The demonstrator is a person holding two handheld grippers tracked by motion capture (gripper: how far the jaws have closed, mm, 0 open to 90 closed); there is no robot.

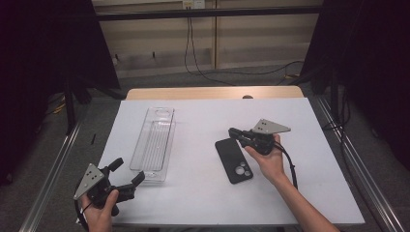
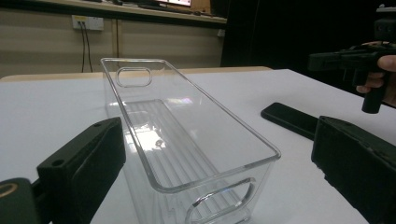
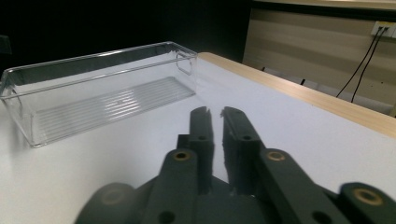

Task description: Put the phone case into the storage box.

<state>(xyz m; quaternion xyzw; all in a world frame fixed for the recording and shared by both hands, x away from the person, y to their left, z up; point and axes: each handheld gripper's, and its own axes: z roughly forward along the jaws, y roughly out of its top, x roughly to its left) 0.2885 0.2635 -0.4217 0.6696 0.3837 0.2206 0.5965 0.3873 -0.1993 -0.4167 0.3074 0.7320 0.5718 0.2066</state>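
The high view looked forward and down over the whole white tabletop (image 1: 203,193) from above its near edge. The left gripper view sat low at the near left corner, close behind the clear plastic bin (image 2: 187,140), facing the far edge. The right gripper view looked leftward across the tabletop, farther off; all three shared that bin

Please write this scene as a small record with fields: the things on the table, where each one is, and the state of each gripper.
surface: white table
container: clear plastic bin, long, empty, upright, on the left half
phone: black phone, lying flat with camera lenses up, right of the bin and apart from it
left gripper: jaws wide open, at the bin's near end, holding nothing
right gripper: jaws nearly closed, holding nothing, just beyond the phone's far end; contact cannot be told
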